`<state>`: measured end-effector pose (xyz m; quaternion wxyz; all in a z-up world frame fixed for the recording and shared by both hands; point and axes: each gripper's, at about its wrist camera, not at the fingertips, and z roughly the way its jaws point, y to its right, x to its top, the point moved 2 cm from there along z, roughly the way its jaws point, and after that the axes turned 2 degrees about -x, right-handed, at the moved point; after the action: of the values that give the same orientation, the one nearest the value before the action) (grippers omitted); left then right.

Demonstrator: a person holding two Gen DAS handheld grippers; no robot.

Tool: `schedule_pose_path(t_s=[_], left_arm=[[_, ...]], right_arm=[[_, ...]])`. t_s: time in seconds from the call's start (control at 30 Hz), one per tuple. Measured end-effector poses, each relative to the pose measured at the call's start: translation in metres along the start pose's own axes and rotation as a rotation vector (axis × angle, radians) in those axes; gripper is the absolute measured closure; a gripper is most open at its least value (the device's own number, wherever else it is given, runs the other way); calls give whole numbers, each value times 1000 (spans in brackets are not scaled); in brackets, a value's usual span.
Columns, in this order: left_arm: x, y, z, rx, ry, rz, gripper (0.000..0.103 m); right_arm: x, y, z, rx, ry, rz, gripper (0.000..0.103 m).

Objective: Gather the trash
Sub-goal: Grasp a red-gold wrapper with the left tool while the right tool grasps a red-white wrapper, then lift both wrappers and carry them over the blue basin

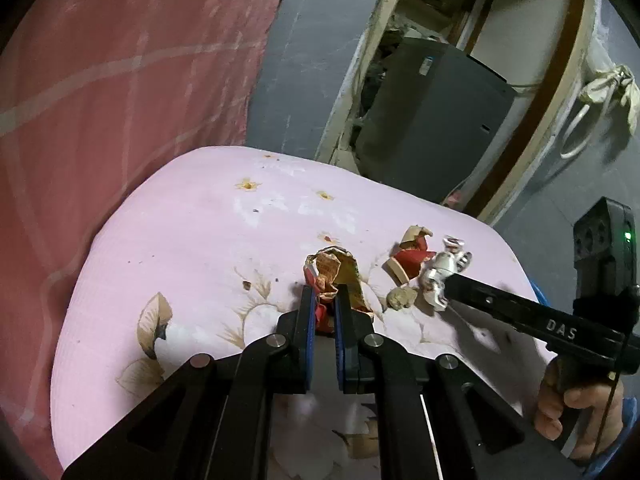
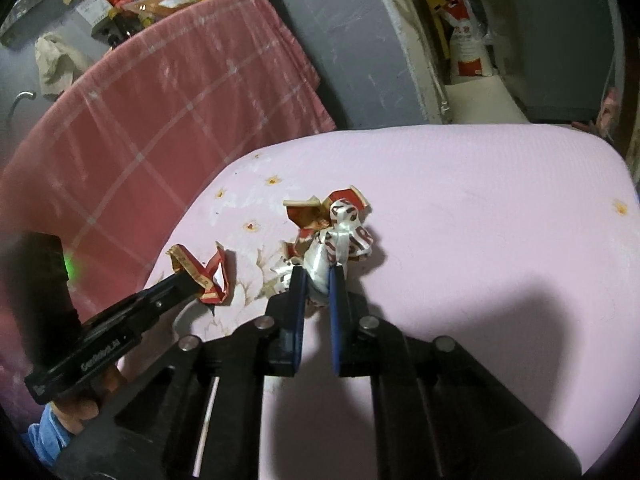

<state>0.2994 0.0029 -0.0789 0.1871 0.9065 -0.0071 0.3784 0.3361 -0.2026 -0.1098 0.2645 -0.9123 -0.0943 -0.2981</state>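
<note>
Pink cloth [image 1: 180, 248]: "DAS"-marked right gripper [image 1: 444, 294] jaws clench silver wrapper [image 2: 340, 240]; left gripper [image 1: 324, 304] jaws clench red wrapper [image 1: 332, 276].

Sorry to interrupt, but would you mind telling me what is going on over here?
A person is clearing litter off a pink floral cloth, with a hand-held gripper in each hand. The left hand-held gripper is shut on a red and gold wrapper. The right hand-held gripper is clamped on a crumpled silver wrapper. More torn red scraps lie loose on the cloth between them.
</note>
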Motion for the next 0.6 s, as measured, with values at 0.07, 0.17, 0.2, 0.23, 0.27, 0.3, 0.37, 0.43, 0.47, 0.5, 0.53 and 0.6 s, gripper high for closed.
schedule_pose_path(t_s=[0.07,0.17,0.2,0.23,0.27,0.3,0.37,0.43,0.47,0.5,0.53,0.6], left_arm=[[-2,4,0,-5,0,8,97],[-4,11,1,-14,2,29,97],[-4,12,1,-19,4,35,97],[-5,14,1,-24,5,40,97],[-6,17,0,-32,10,47,97],[-7,21,-1,-39,19,56,97],[-7,28,-4,-52,38,76,97],[-7,37,-9,-64,65,95,97],[-7,42,-12,-72,83,106,97],[-6,47,-15,-77,101,116,97],[-5,52,-18,-83,115,124,97],[-3,66,-26,-103,162,146,97]], right_arm=[[-4,2,-8,-4,12,2,92],[-10,3,-22,-44,39,-21,92],[-13,2,-26,-64,51,-36,92],[-15,3,-31,-78,62,-48,92],[-17,4,-35,-85,72,-55,92],[-18,4,-38,-88,85,-58,92],[-21,4,-46,-92,119,-65,92],[-24,0,-56,-107,164,-86,92],[-25,-2,-61,-113,185,-96,92],[-25,-5,-69,-121,217,-109,92],[-25,-7,-76,-128,246,-119,92],[-24,-12,-92,-145,308,-136,92]])
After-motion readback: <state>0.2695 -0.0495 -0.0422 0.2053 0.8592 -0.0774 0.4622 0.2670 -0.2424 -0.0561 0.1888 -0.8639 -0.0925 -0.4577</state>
